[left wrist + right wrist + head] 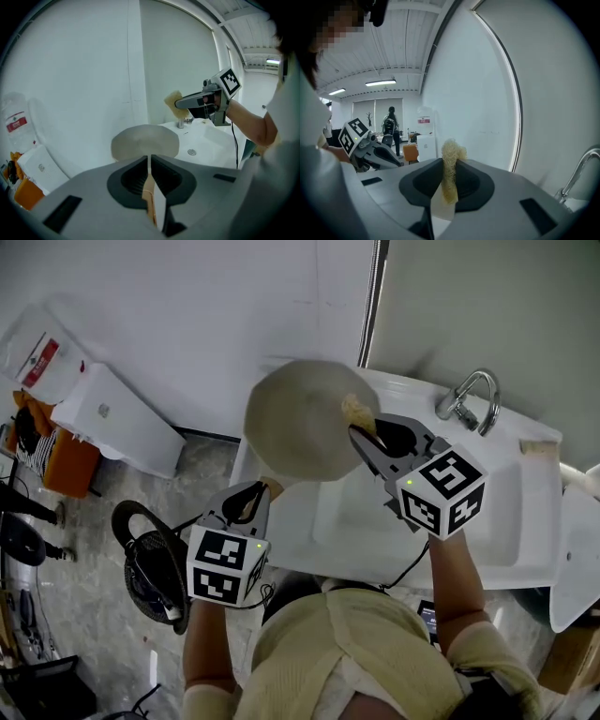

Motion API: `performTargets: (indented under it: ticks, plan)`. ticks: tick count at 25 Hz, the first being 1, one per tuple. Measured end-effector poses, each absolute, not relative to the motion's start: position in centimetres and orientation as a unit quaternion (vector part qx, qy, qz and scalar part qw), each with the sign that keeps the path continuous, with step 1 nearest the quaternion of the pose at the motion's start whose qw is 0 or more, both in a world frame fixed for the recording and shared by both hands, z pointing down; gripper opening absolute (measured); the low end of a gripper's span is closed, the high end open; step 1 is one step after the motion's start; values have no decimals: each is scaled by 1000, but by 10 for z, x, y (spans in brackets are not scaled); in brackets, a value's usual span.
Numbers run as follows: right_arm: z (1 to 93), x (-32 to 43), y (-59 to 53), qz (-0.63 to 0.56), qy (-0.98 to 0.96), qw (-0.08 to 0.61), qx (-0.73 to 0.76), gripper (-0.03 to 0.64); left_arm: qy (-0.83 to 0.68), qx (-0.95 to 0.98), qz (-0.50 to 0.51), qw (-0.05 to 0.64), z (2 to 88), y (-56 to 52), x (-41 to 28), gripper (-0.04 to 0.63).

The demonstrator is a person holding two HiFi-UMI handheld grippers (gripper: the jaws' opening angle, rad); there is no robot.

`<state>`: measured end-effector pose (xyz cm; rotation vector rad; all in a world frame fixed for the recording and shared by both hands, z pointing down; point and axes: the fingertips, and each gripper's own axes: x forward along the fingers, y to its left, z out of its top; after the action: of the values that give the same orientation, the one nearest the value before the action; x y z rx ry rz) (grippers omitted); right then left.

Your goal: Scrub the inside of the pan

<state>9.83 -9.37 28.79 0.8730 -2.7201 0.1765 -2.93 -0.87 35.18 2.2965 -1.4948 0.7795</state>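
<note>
Your left gripper (251, 500) is clamped tight on a thin tan handle (149, 194), holding the round, matte grey pan (298, 418) over the edge of the white sink (525, 521). Your right gripper (364, 435) pinches a yellow fibrous scrubber (451, 154). The left gripper view alone shows it clear of the pan.

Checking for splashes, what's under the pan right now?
The pan, held by the left claw, hangs over the white sink's far left corner; whatever lies directly beneath is covered.

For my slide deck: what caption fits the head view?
Left hand-held gripper holds the pan above the sink; right hand-held gripper grips a scrubber.
</note>
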Motion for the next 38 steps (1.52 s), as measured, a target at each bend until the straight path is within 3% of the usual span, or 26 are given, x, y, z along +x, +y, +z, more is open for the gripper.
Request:
performTargets:
  ticks: [18,38]
  plan:
    - [321,38,-175,93,-910,175,364,78,-490,816,225,209,376,-79,-76,64]
    - [402,7,-258,129,-866,258,408,78,-515,796,156,276,400,-136,-104,152]
